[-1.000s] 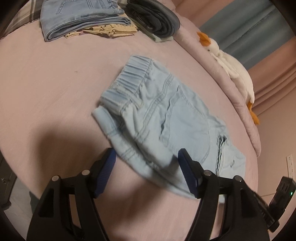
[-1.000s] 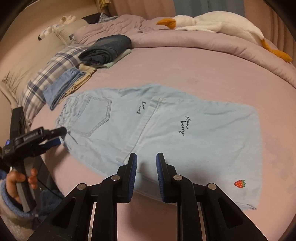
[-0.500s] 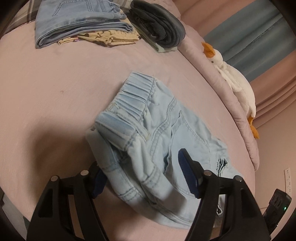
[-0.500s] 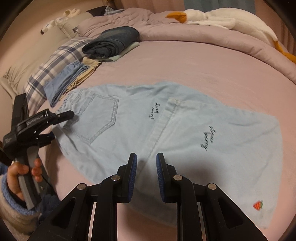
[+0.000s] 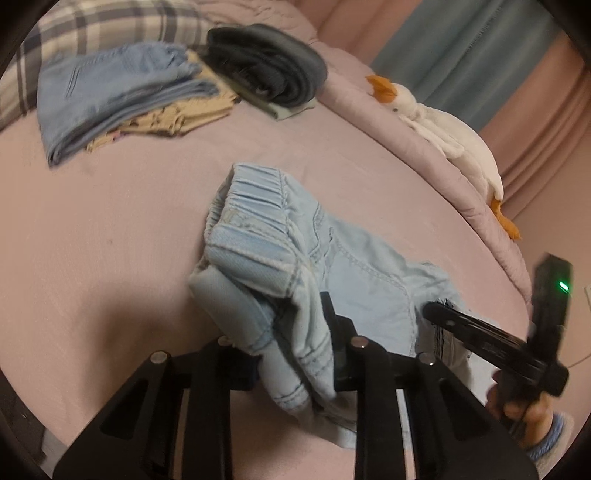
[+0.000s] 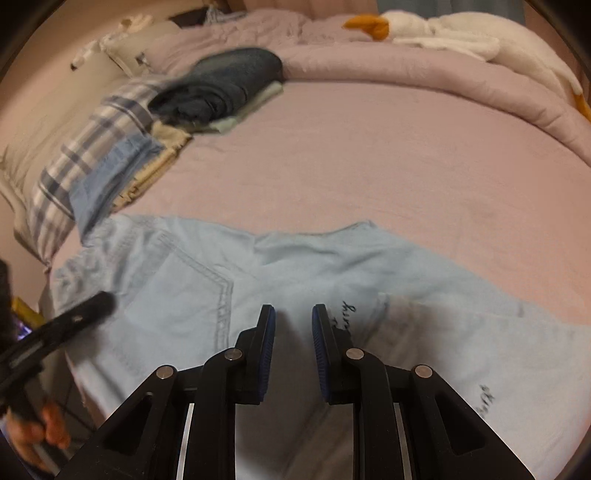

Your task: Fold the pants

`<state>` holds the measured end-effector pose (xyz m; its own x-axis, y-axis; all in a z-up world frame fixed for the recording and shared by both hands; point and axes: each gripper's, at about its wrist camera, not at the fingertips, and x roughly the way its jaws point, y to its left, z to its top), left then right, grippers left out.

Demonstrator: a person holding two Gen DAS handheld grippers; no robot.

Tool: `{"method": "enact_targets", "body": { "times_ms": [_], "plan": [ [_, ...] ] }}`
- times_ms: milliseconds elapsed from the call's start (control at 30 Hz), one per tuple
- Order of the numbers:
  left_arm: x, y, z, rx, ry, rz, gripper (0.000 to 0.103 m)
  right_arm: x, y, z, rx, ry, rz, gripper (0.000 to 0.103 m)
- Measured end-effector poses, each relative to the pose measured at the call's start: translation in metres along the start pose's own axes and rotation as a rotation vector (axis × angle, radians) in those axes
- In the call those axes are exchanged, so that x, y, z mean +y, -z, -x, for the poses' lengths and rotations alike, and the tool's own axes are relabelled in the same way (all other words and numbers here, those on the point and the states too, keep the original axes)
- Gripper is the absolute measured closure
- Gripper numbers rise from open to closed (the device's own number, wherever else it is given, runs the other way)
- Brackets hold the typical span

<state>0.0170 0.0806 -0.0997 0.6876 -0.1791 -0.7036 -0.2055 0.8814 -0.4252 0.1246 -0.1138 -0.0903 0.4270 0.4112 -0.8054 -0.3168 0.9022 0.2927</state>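
Light blue denim pants point(image 6: 332, 273) lie spread on the pink bed sheet point(image 6: 369, 155), back pocket up, with black script on the legs. My left gripper point(image 5: 295, 350) is shut on the near waistband corner of the pants point(image 5: 354, 266), and the cloth bunches up between its fingers. My right gripper point(image 6: 293, 332) hovers low over the seat of the pants, slightly open, with nothing between its blue pads. In the left wrist view the right gripper point(image 5: 480, 343) comes in from the right, held by a hand point(image 5: 524, 410). The right wrist view has the left gripper point(image 6: 74, 321) at its left edge.
Folded blue jeans on tan clothes point(image 5: 110, 92) and a dark folded pair point(image 5: 266, 62) sit at the far side by a plaid pillow point(image 6: 92, 147). A white plush goose point(image 6: 461, 33) lies on the rolled duvet point(image 6: 406, 77) along the back.
My left gripper went from open around the waistband corner to shut on it, and lifted the cloth. My right gripper moved lower and nearer the seat of the pants, its gap unchanged.
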Motion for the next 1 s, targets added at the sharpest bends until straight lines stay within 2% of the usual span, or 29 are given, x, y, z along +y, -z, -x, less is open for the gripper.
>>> {"method": "enact_targets", "body": {
  "times_ms": [133,233,567,833,1000],
  "plan": [
    [-0.007,-0.002,0.002,-0.017,-0.017,-0.055,0.078,0.012,0.008,-0.007,0.039,0.039,0.058,0.082],
    [-0.009,-0.002,0.002,-0.022,-0.022,-0.071,0.078,0.016,0.014,0.001,0.085,0.022,0.059,0.082],
    [-0.015,0.002,0.004,-0.027,-0.03,-0.1,0.078,0.055,0.08,0.038,0.201,-0.004,0.182,0.082],
    [-0.034,0.003,0.009,-0.047,-0.03,-0.162,0.078,0.052,0.098,0.04,0.179,-0.001,0.158,0.082],
    [-0.049,-0.001,0.019,-0.079,-0.024,-0.207,0.079,0.031,0.104,0.06,0.149,-0.076,0.058,0.082]
  ]
}}
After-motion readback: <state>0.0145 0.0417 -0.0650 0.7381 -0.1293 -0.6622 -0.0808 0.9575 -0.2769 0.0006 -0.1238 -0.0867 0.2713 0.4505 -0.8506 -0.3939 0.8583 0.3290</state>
